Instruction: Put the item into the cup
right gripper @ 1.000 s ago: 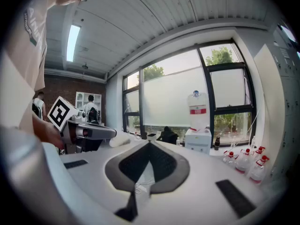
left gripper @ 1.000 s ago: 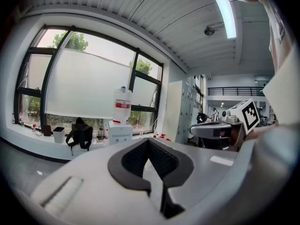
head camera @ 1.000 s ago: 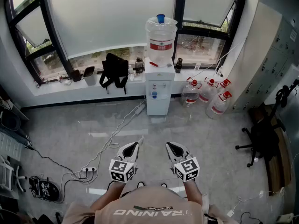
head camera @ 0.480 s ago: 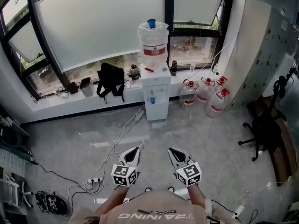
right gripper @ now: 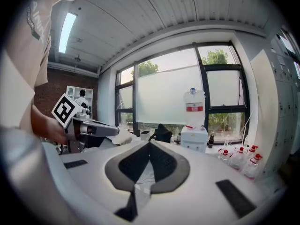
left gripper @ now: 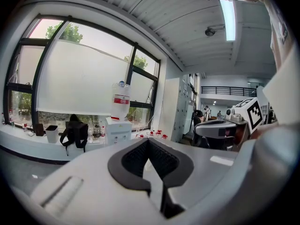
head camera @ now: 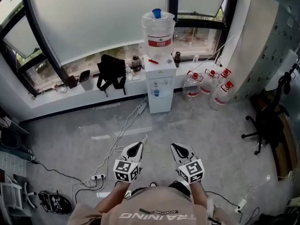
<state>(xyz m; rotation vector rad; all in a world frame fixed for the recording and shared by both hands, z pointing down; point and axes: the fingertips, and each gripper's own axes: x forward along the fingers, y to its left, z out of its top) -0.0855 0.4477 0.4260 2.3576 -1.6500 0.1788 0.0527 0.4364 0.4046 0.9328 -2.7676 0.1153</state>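
I see no cup or loose item that I can identify in any view. My left gripper (head camera: 137,146) and right gripper (head camera: 175,147) are held side by side at waist height over the grey floor, pointing toward a water dispenser (head camera: 160,86). In the left gripper view the left gripper (left gripper: 148,141) has its jaw tips touching, with nothing between them. In the right gripper view the right gripper (right gripper: 150,144) is likewise shut and empty. Each gripper view shows the other gripper alongside: the right gripper (left gripper: 220,128) and the left gripper (right gripper: 93,128).
A large water bottle (head camera: 160,32) tops the dispenser by the window sill (head camera: 56,90). On the sill are a black backpack (head camera: 112,73) and a small bin (head camera: 87,77). Spare bottles (head camera: 208,90) stand right of the dispenser. An office chair (head camera: 267,125) is at the right, a power strip with cables (head camera: 98,176) at the left.
The view has shifted slightly, and the dispenser sits a little further right and lower. Both grippers keep the same pose, shut and empty.
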